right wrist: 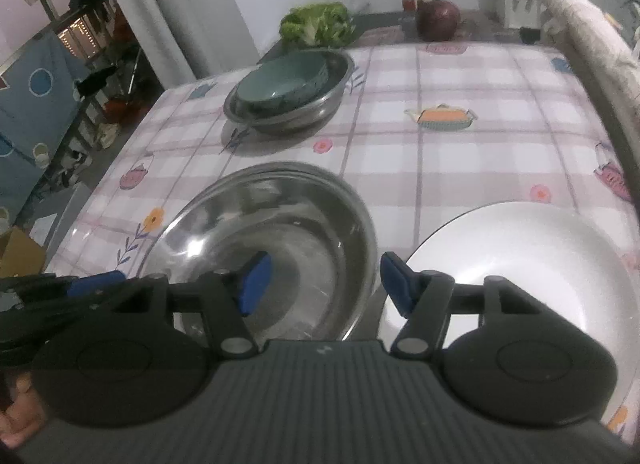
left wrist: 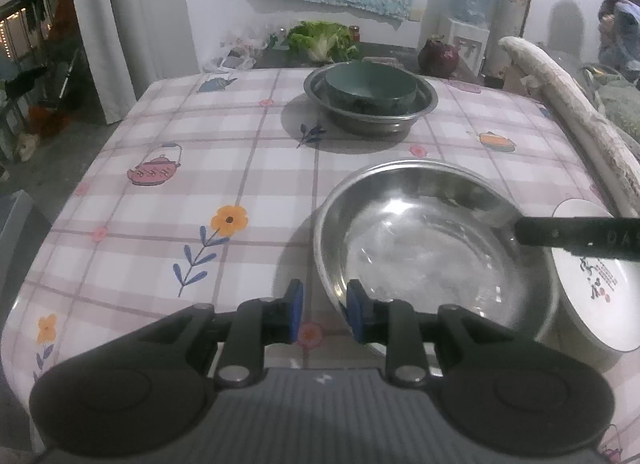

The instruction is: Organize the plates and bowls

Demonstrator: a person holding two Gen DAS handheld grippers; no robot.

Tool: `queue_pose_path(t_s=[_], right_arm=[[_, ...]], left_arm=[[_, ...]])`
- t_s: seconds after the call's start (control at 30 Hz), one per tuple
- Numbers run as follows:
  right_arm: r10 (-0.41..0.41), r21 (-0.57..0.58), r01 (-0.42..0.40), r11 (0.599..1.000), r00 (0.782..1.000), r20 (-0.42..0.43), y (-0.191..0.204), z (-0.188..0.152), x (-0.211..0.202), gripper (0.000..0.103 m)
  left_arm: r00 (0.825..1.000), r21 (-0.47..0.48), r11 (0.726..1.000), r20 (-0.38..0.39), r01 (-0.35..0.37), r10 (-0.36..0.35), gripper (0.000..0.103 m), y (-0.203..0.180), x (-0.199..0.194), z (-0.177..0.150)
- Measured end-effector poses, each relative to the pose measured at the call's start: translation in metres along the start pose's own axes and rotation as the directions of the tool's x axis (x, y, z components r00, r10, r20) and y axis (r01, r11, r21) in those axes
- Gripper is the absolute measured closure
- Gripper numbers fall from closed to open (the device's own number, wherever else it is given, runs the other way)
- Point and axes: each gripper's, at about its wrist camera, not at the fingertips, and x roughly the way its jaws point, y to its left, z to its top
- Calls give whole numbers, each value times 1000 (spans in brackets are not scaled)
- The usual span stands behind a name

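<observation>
Steel bowl (left wrist: pixel 432 248) rests on checked floral tablecloth (left wrist: pixel 192 167), curtain (left wrist: pixel 120 23) beyond.

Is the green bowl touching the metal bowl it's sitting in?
Touching. In the right wrist view the green bowl sits nested inside the far metal bowl, resting within its rim with nothing between them.

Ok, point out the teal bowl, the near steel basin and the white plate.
teal bowl (left wrist: pixel 370 81), left wrist view, inner wall.
near steel basin (right wrist: pixel 280 223), right wrist view, inside bottom.
white plate (right wrist: pixel 532 260), right wrist view, bare centre.
</observation>
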Motion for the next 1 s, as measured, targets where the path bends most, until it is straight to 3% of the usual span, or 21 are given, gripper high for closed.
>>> queue_pose_path(t_s=[0.3,0.5,0.7,1.0], right_arm=[[-12,6,12,1000,999,32,0,-8,-14,42],[-2,10,2,1000,999,41,-1,-19,-33,43],[-1,33,0,999,999,34,-16,-41,-63,43],[14,121,-12,993,1000,-19,-52,-90,-100,45]], left_arm=[[1000,0,1000,19,15,-15,77,3,-12,-6],[996,14,996,15,87,-88,77,-6,-29,-14],[980,26,980,-32,199,-198,77,-26,-40,-27],[949,76,950,-116,302,-293,75,-70,-46,-53]])
